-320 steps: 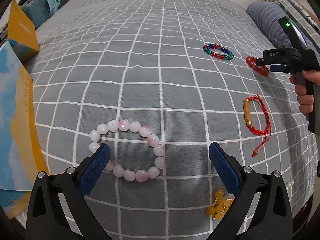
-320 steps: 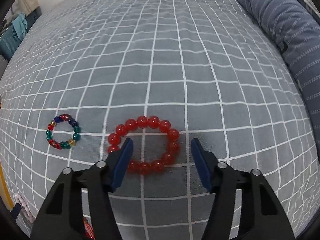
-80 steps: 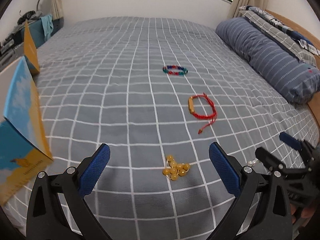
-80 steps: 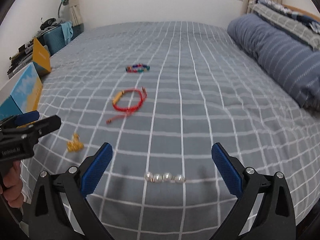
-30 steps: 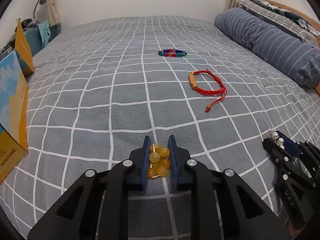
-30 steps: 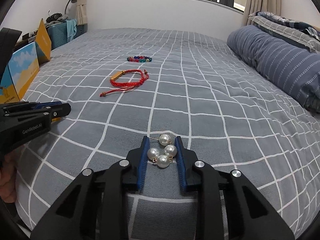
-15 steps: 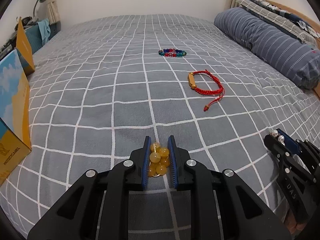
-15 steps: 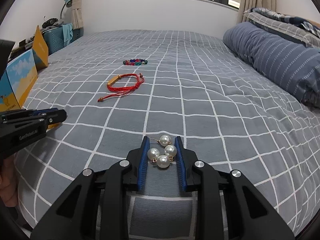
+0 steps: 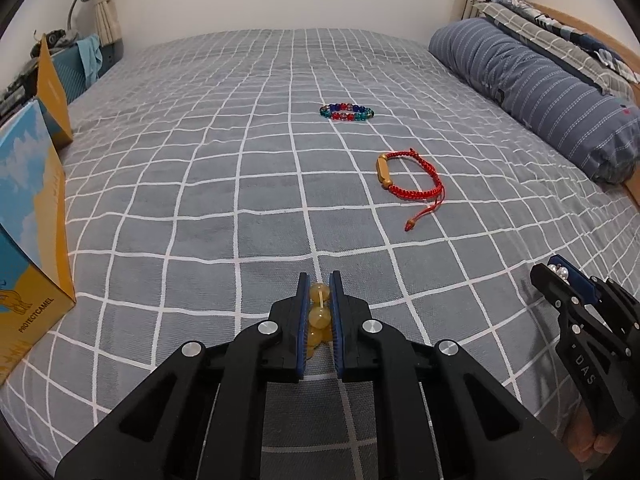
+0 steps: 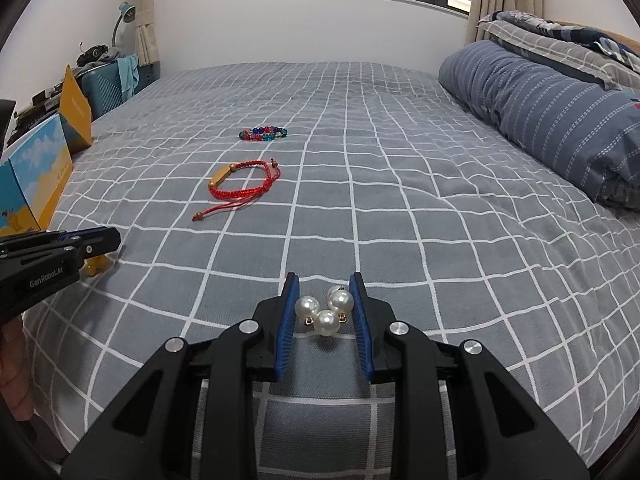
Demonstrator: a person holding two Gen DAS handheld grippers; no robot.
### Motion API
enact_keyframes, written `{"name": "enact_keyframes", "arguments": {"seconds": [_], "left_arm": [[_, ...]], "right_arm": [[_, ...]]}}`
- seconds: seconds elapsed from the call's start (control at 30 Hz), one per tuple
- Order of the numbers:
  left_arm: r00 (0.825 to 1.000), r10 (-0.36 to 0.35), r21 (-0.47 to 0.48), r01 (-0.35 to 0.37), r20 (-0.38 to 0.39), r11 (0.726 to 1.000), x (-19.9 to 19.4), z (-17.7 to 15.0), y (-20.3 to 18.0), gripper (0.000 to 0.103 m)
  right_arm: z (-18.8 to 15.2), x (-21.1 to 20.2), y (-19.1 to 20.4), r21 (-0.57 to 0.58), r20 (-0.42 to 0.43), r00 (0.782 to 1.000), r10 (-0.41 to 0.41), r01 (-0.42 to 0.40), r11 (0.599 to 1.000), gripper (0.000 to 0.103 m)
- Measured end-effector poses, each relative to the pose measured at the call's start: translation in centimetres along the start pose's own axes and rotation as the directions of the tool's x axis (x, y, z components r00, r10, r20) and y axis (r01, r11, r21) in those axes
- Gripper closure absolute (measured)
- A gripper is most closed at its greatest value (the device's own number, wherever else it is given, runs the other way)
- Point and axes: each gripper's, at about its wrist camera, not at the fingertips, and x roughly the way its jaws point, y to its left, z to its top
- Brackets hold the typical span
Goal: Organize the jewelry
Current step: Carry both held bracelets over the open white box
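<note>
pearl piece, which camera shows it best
The right wrist view: the pearl piece sits large and centred, pinched in the right hand-held gripper. In the left wrist view only a couple of pearls peek from that hand-held gripper's tip at the right edge.

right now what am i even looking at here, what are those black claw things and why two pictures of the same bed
The black claws are hand-held grippers, one in each of a person's hands; there is no robot arm. Each carries a wide-angle camera looking forward along its two blue-padded fingers, so the two pictures show one bed from two spots.

In the left wrist view, the left gripper is closed on a bunch of yellow beads. The other gripper shows at that picture's right edge.

In the right wrist view, the right gripper is closed on a pearl piece, and the left one pokes in from the left.

Lying on the grey checked bedspread are a red cord bracelet and, farther off, a multicoloured bead bracelet. A blue and yellow box stands at the left, and a striped pillow lies on the right.
</note>
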Motion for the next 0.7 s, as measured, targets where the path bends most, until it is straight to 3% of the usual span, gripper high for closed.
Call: {"name": "enact_keyframes", "arguments": {"seconds": [0.7], "left_arm": [[0.998, 0.051, -0.021, -0.050, 0.031, 0.999, -3.2, 2.3, 1.6, 0.094]], "right_arm": [[3.4, -1.1, -0.2, 0.027, -0.013, 1.000, -0.017, 0.017, 0.999, 0.078]]}}
